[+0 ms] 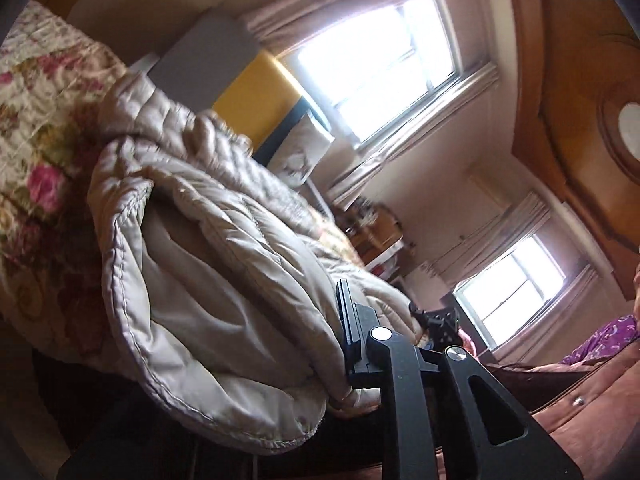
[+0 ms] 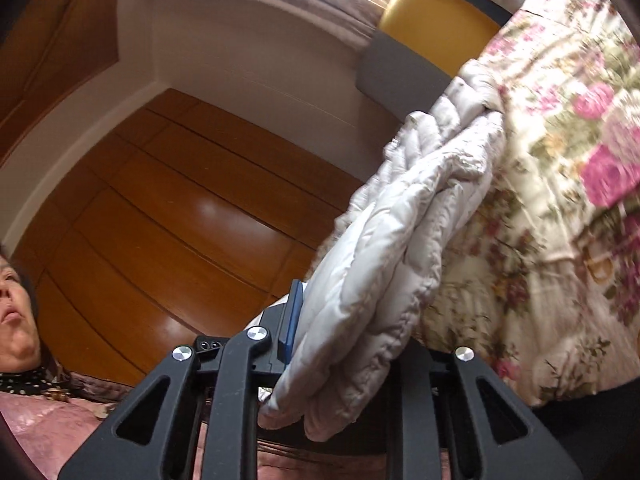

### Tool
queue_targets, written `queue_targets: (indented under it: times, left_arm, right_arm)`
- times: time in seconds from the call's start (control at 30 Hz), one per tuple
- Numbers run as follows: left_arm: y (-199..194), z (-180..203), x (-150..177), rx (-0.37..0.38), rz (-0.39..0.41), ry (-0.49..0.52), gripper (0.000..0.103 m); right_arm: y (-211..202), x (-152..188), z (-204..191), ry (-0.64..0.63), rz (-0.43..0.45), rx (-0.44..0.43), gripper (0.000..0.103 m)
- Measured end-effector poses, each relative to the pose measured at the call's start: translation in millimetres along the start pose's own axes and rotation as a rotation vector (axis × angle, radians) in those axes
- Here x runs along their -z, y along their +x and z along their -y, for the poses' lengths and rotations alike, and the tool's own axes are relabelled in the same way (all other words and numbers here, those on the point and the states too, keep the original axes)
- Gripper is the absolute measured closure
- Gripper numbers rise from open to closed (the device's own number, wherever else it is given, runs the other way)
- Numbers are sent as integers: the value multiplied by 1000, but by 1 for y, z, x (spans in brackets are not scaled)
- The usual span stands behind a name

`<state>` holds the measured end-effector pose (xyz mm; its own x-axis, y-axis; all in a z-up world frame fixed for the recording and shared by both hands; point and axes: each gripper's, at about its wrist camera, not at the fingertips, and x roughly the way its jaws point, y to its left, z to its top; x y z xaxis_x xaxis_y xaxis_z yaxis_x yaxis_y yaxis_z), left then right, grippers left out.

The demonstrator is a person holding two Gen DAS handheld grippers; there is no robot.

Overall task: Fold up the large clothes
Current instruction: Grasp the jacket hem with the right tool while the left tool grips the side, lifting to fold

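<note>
A pale beige quilted jacket (image 1: 208, 248) lies bunched on a floral bedspread (image 1: 36, 152). My left gripper (image 1: 352, 360) is shut on a fold of the jacket near its hem; only one blue-padded finger (image 1: 346, 320) shows, the other is hidden under the cloth. In the right wrist view my right gripper (image 2: 344, 344) is shut on a thick folded edge of the same jacket (image 2: 396, 248), lifted off the bedspread (image 2: 560, 200). One blue pad (image 2: 292, 320) shows on the left of the cloth; the other finger is hidden.
A grey and yellow headboard (image 1: 224, 72) stands behind the bed with a pillow (image 1: 300, 148) beside it. Two bright windows (image 1: 384, 64) are on the far wall. A wooden wardrobe (image 2: 180, 208) fills the right wrist view's left. The person (image 2: 16, 304) stands close.
</note>
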<state>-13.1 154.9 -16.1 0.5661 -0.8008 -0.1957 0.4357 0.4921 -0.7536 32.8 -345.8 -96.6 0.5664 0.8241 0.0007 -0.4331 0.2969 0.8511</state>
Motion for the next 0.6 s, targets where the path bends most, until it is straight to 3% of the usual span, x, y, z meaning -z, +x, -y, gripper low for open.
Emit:
queue_targets:
  times: [0.23,0.4,0.5,0.6]
  left_arm:
    - [-26,34,-29,133,93,15,87]
    - [-39,55,-32,238,104,11,87]
    - [-45,61,-30,347,112,-35,87]
    - [-47,64,-31,394,114,-52,87]
  right_arm:
    - [-31,-5,-40,-92,62,-149,83]
    - [-61,11,-57,-102,77,-245,83]
    - [-76,20,-67,-104,86,-306,83]
    - [-87,23,-68,-98,108,-324,83]
